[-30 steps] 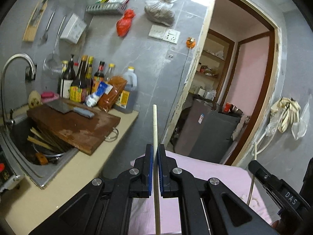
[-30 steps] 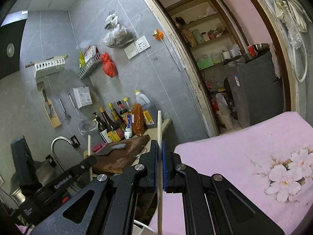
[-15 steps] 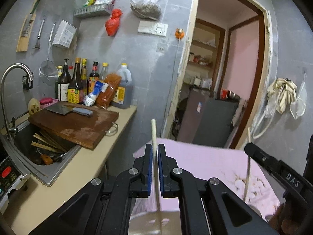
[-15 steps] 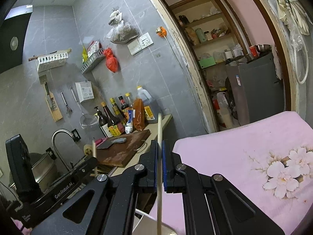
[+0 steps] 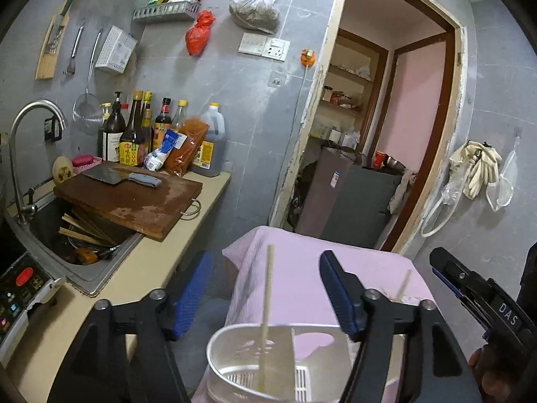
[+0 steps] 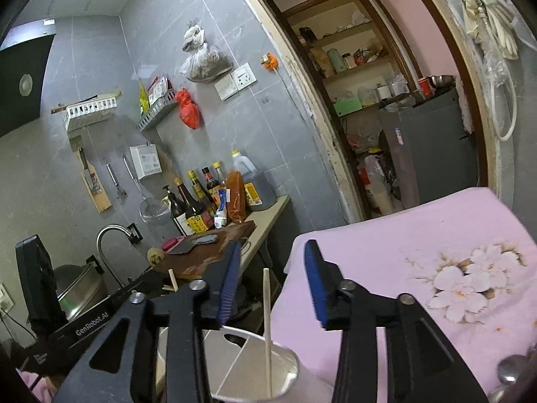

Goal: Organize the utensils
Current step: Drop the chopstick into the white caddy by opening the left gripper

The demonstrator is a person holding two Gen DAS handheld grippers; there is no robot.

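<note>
1. We are viewing the left hand-held gripper [image 5: 265,297] over a white utensil holder [image 5: 235,342] that is standing on a table draped in a pink cloth [image 5: 302,268]. A second ago its jaws were clamped on a chopstick [image 5: 266,309]; now they are opening, and the blue pads are standing clear of the stick on both sides.
2. The released chopstick is standing nearly upright with its lower end inside the holder's left compartment.
3. We are seeing the same change at the right hand-held gripper [image 6: 270,283]: its jaws, shut on a second chopstick [image 6: 266,322] a second ago, are opening, and neither pad is touching it.
4. This second chopstick is resting in the holder's other compartment [image 6: 282,369], beyond the divider.
5. We are judging both placements complete; each gripper is now free to withdraw.
6. More chopsticks are lying in the sink [image 5: 84,231] under the cutting board [image 5: 134,201], possibly awaiting sorting.
</note>
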